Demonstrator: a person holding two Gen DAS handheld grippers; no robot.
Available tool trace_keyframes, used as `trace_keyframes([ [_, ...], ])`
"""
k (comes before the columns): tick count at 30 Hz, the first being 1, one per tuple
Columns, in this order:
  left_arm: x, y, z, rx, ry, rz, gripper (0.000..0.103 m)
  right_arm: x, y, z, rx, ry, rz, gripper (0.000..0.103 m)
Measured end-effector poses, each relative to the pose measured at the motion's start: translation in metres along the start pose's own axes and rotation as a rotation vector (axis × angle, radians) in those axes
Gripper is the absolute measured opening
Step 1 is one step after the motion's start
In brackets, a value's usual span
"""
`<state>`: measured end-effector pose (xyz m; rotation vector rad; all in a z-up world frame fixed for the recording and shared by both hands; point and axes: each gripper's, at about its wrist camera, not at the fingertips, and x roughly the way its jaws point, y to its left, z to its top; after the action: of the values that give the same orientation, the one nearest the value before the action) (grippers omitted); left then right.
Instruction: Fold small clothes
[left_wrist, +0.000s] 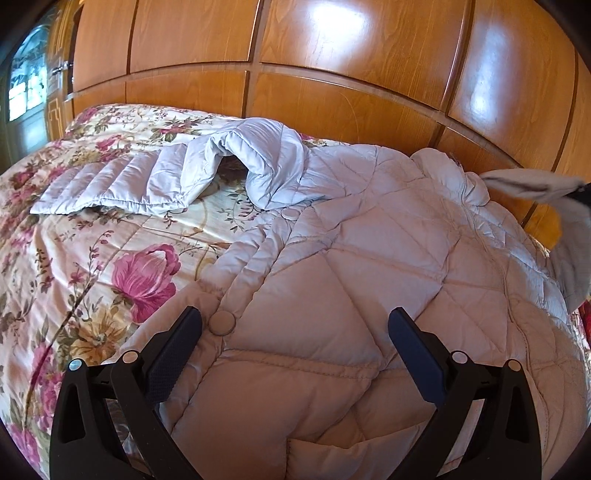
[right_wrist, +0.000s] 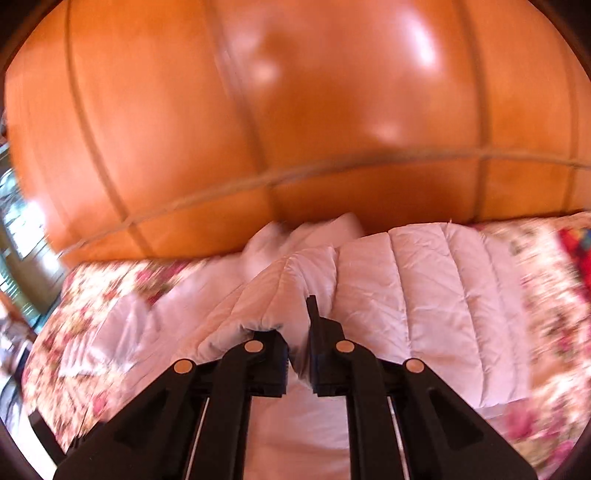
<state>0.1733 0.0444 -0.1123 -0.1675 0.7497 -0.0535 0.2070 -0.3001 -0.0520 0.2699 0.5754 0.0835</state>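
Observation:
A pale lilac quilted puffer jacket (left_wrist: 351, 251) lies spread on a floral bedspread (left_wrist: 92, 236). Its left sleeve (left_wrist: 129, 184) stretches out to the left, with a fold humped up near the shoulder. My left gripper (left_wrist: 295, 325) is open and empty, its black fingers just above the jacket's lower front beside a round snap button (left_wrist: 221, 322). In the blurred right wrist view my right gripper (right_wrist: 299, 332) is shut on a bunched fold of the jacket (right_wrist: 258, 295) and holds it lifted above the rest of the jacket (right_wrist: 443, 295).
A glossy orange wooden wardrobe (left_wrist: 295, 55) stands right behind the bed and fills the background of both views. A window (left_wrist: 26, 81) is at the far left. A red patterned item (right_wrist: 576, 247) lies at the bed's right edge.

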Motion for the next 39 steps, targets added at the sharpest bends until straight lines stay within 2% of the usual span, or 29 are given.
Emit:
trace_keyframes([
  [3, 0.000, 0.002, 0.000, -0.008, 0.000, -0.008, 0.100, 0.027, 0.029, -0.030, -0.073, 0.099, 0.060, 0.024],
  [5, 0.000, 0.004, 0.001, -0.017, 0.002, -0.019, 0.100, 0.040, 0.035, -0.047, -0.113, 0.169, 0.057, 0.050],
  [7, 0.000, 0.005, 0.001, -0.023, 0.008, -0.027, 0.100, 0.038, 0.028, -0.058, -0.101, 0.206, 0.085, 0.059],
  [8, 0.001, 0.005, 0.002, -0.025, 0.020, -0.030, 0.100, 0.032, 0.018, -0.062, -0.067, 0.206, 0.108, 0.064],
  [11, 0.003, 0.003, 0.008, -0.026, 0.072, -0.030, 0.100, 0.005, -0.013, -0.068, 0.015, 0.186, 0.164, 0.071],
  [14, -0.011, 0.006, 0.020, -0.078, 0.052, -0.083, 0.100, -0.017, -0.036, -0.074, 0.037, 0.160, 0.165, 0.071],
  [16, -0.020, 0.005, 0.029, -0.134, 0.042, -0.169, 0.100, -0.034, -0.054, -0.080, 0.050, 0.139, 0.165, 0.072],
  [19, -0.016, -0.009, 0.045, -0.165, 0.099, -0.283, 0.099, -0.043, -0.078, -0.087, 0.092, 0.120, 0.130, 0.072],
  [20, -0.012, -0.016, 0.049, -0.155, 0.111, -0.301, 0.094, -0.044, -0.087, -0.089, 0.118, 0.119, 0.117, 0.071],
  [21, -0.008, -0.022, 0.053, -0.140, 0.125, -0.306, 0.083, -0.045, -0.100, -0.089, 0.163, 0.117, 0.103, 0.069],
  [23, 0.011, -0.038, 0.061, -0.128, 0.189, -0.324, 0.070, -0.048, -0.123, -0.089, 0.277, 0.111, 0.103, 0.064],
  [25, 0.035, -0.045, 0.065, -0.172, 0.269, -0.350, 0.065, -0.052, -0.141, -0.090, 0.357, 0.101, 0.110, 0.062],
  [26, 0.042, -0.047, 0.066, -0.179, 0.288, -0.357, 0.056, -0.054, -0.148, -0.090, 0.383, 0.096, 0.106, 0.061],
  [28, 0.062, -0.054, 0.066, -0.178, 0.338, -0.333, 0.051, -0.056, -0.159, -0.088, 0.412, 0.090, 0.098, 0.060],
  [29, 0.067, -0.057, 0.066, -0.170, 0.341, -0.335, 0.051, -0.056, -0.164, -0.087, 0.425, 0.087, 0.097, 0.060],
  [31, 0.074, -0.064, 0.066, -0.139, 0.330, -0.346, 0.037, -0.055, -0.175, -0.085, 0.469, 0.081, 0.093, 0.060],
  [33, 0.077, -0.069, 0.067, -0.139, 0.337, -0.357, 0.009, -0.049, -0.183, -0.083, 0.529, 0.074, 0.099, 0.060],
  [36, 0.069, -0.076, 0.077, -0.091, 0.288, -0.370, 0.003, -0.043, -0.207, -0.081, 0.677, 0.054, 0.130, 0.058],
  [39, 0.053, -0.069, 0.099, -0.068, 0.182, -0.356, 0.003, -0.033, -0.220, -0.076, 0.784, 0.028, 0.144, 0.046],
])
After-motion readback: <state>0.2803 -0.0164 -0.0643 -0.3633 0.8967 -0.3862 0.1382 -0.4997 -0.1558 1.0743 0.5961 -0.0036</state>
